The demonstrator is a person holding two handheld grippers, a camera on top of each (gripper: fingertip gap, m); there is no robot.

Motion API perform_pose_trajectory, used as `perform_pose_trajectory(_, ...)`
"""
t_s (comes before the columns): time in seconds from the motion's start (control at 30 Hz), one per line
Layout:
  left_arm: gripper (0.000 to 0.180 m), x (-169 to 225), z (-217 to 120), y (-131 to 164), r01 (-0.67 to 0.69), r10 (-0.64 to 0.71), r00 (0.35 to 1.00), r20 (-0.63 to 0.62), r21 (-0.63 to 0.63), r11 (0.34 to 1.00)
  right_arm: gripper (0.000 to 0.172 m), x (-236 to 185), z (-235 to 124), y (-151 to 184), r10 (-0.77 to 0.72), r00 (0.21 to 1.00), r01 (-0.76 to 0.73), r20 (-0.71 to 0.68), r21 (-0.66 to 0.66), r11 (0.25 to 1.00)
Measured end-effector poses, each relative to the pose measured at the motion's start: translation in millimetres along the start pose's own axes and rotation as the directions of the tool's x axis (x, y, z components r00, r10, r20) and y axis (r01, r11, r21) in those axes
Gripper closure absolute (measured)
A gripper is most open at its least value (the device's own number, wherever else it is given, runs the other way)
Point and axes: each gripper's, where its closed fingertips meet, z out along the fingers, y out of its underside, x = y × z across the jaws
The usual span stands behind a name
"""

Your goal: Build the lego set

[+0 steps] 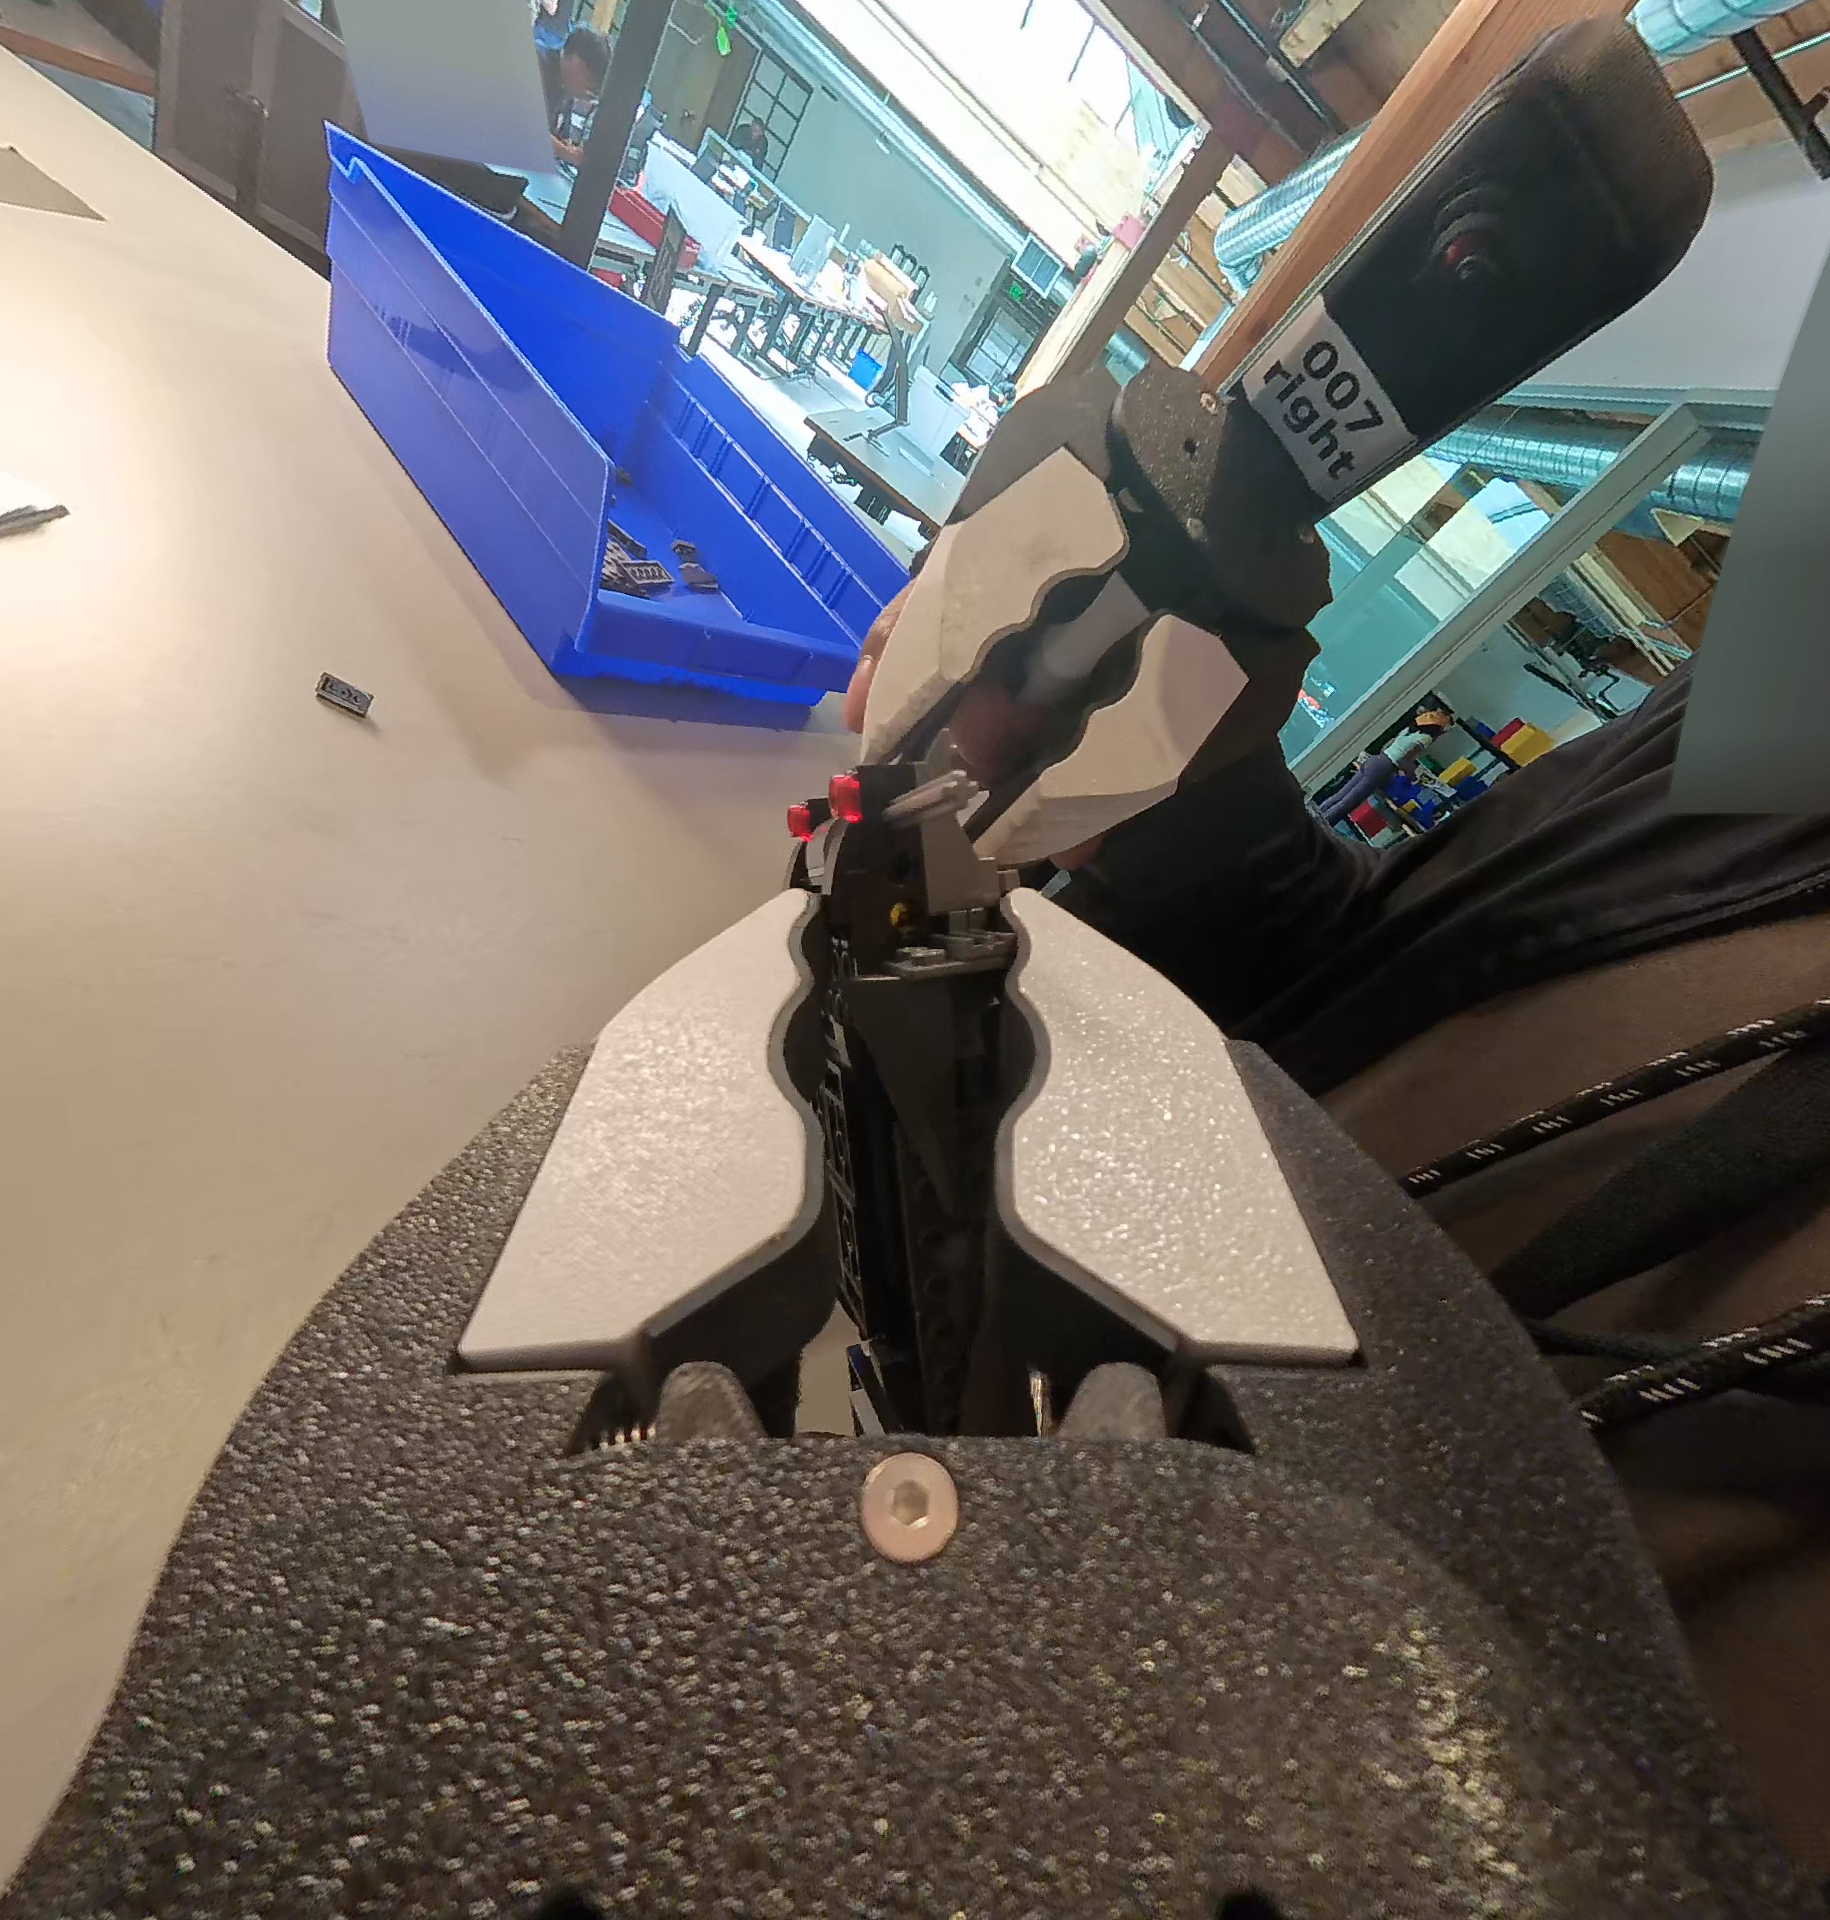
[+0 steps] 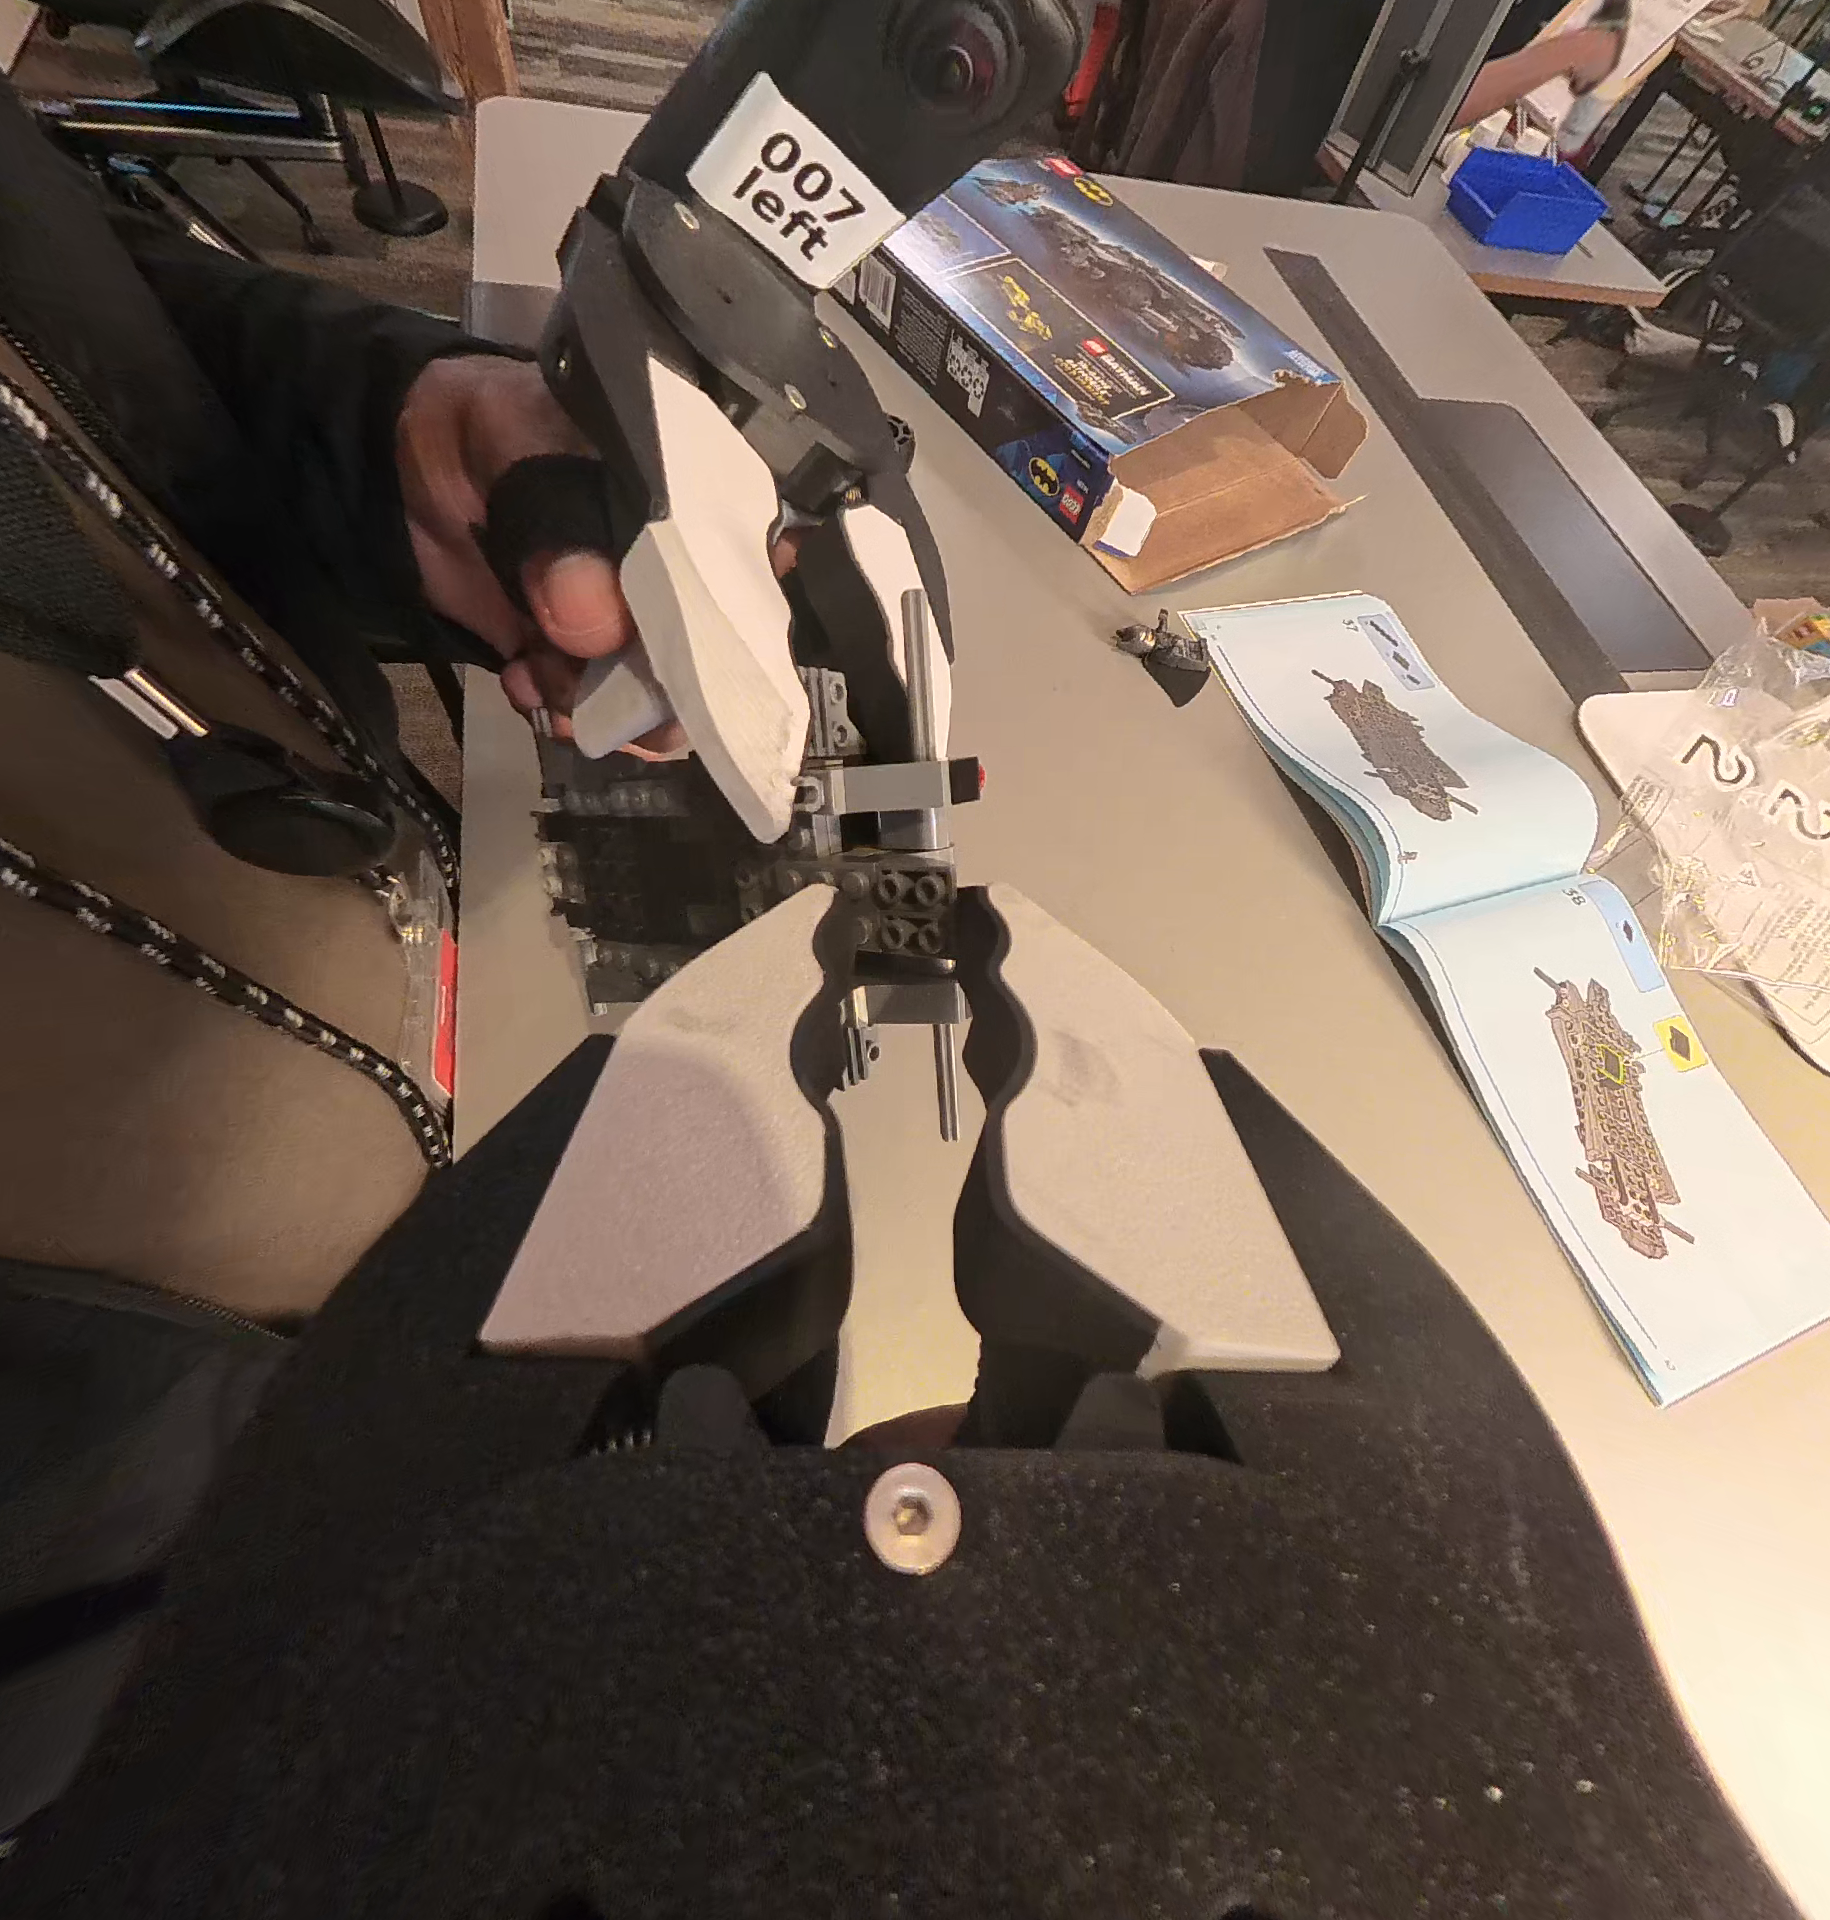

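Beige tabletop carries an open pale-blue instruction booklet beside the black-and-grey brick model. Left gripper fingers clamp that model; right gripper fingers clamp its grey studded end. Opposed twisting could snap bricks off.

- The model's lower part is hidden between the left claw's fingers.
- The bin's small dark parts are too small to tell.
- The booklet hides part of the figure.
- The bags are cut by the right edge.
- The right claw's pads hide the model's sides there.
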Motion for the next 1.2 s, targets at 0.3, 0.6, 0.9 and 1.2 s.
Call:
perform_pose_trajectory(0.3, 0.151, -0.6, 1.9, 1.6, 0.004, -0.004, 1.000, 0.005, -0.003, 1.000, 0.153, -0.9, -0.7, 2.7, 0.012, 1.000, -0.012, -0.001, 0.001, 1.000)
perform_pose_trajectory(0.6, 0.150, -27.2, -3.0, -15.5, 0.321, -0.323, 0.946, -0.024, 0.198, 0.926, 0.144, 23.9, 1.2, -4.1, 0.056, 0.967, -0.045, -0.248, 0.051, 0.998)
perform_pose_trajectory(0.9, 0.151, -51.9, -12.3, -18.4, 0.496, -0.514, 0.857, -0.032, 0.323, 0.806, 0.144, 14.9, 22.9, -1.3, -0.151, 0.906, 0.129, -0.395, -0.081, 0.988)
perform_pose_trajectory(1.2, 0.150, -51.3, -13.5, -21.7, 0.467, -0.503, 0.864, 0.023, 0.338, 0.817, 0.143, 14.4, 36.2, 6.6, -0.293, 0.841, 0.228, -0.454, -0.194, 0.954)
